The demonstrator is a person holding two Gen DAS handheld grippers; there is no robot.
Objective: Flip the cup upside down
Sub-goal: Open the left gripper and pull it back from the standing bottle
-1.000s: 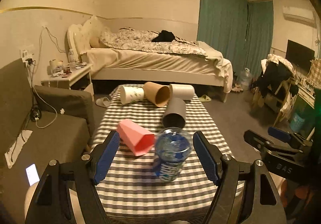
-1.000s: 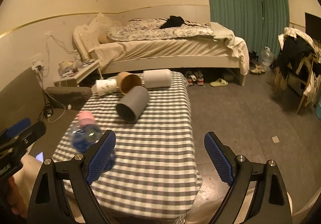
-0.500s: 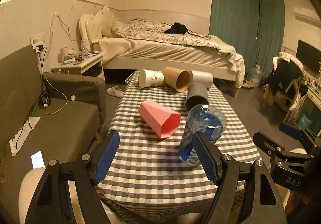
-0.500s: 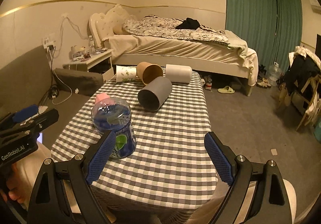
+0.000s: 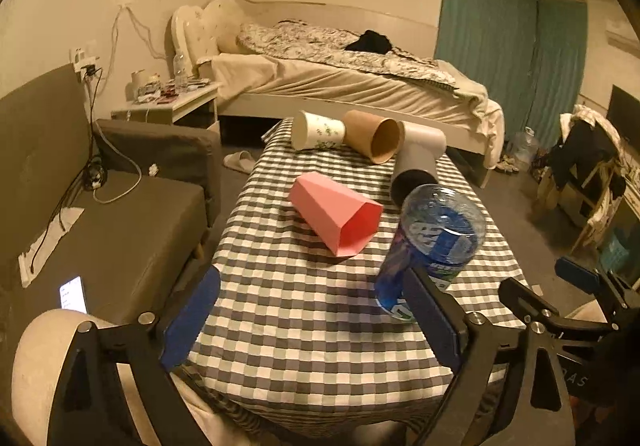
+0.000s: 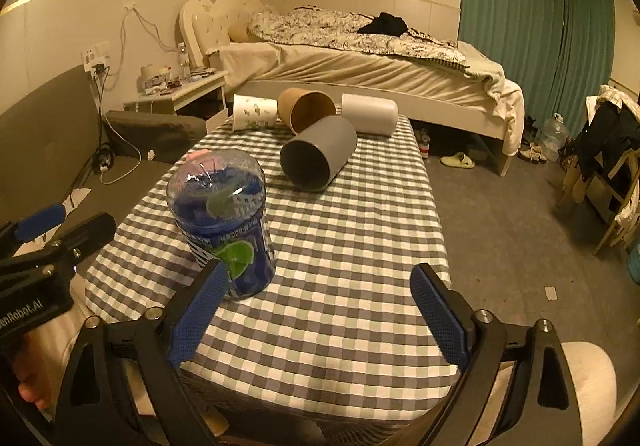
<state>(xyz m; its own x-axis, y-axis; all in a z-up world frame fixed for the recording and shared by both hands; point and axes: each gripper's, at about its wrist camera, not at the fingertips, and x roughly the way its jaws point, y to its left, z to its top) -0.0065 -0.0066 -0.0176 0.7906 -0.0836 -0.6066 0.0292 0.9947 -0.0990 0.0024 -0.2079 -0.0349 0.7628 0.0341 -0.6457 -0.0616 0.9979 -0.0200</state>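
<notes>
Now both grippers wide open, empty: left gripper [image 5: 312,320], right gripper [image 6: 320,316]. Pink cup [image 5: 335,218] on side at frame centre, mouth toward camera, easy reach. Bottle [image 6: 226,222] upside down.

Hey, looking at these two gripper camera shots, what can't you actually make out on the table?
- Pink cup: right wrist view shows only a sliver; the blue plastic cup stands in front.
- Blue plastic cup: left wrist view, its base is covered by the left gripper.
- Grey cup: left wrist view, its mouth is partly behind the blue plastic cup.
- Nightstand: items too small to identify.
</notes>
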